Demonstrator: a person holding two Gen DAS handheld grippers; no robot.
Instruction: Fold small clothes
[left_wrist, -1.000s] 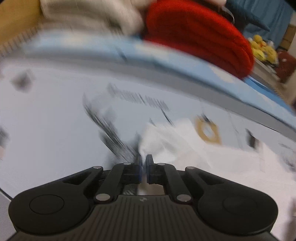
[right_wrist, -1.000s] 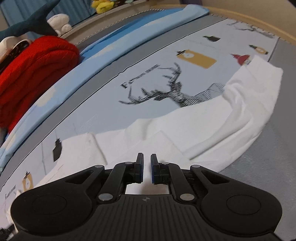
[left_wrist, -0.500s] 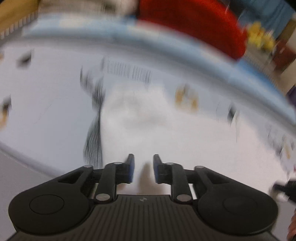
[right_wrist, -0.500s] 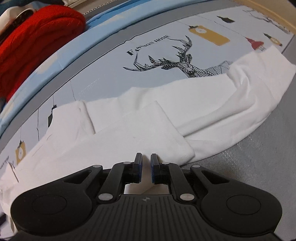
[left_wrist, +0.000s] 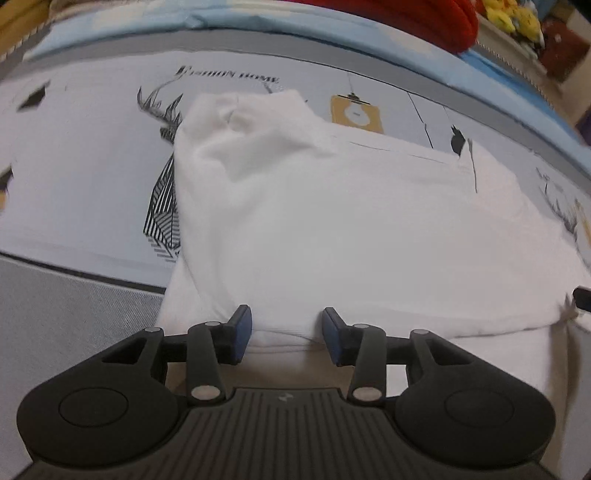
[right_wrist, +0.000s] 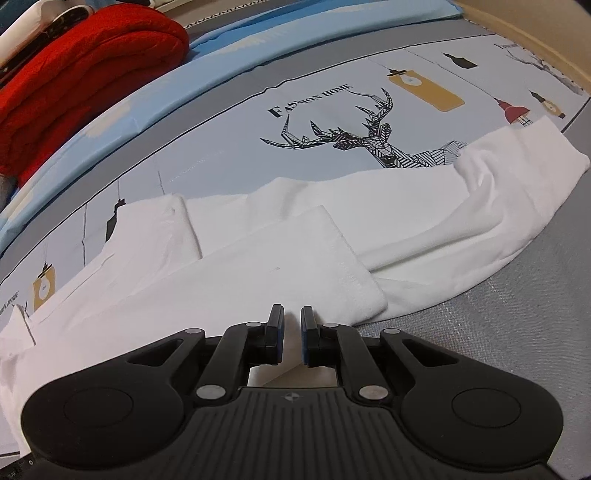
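Observation:
A white garment (left_wrist: 332, 221) lies spread on the printed bedsheet (left_wrist: 92, 147), partly folded. In the right wrist view the white garment (right_wrist: 406, 229) has a sleeve (right_wrist: 277, 266) folded over its body. My left gripper (left_wrist: 287, 332) is open and empty, with its jaws just over the near hem of the cloth. My right gripper (right_wrist: 291, 334) hovers over the sleeve's near edge with its jaws nearly closed and a narrow gap between them. It holds nothing.
A folded red blanket (right_wrist: 74, 81) lies at the back of the bed; it also shows in the left wrist view (left_wrist: 443, 14). Yellow plush toys (left_wrist: 513, 18) sit beyond it. A deer print (right_wrist: 362, 140) marks the sheet behind the garment.
My left gripper has let go of the cloth, opened wide and pulled back to the near hem. My right gripper has drawn back toward the near edge, staying nearly closed.

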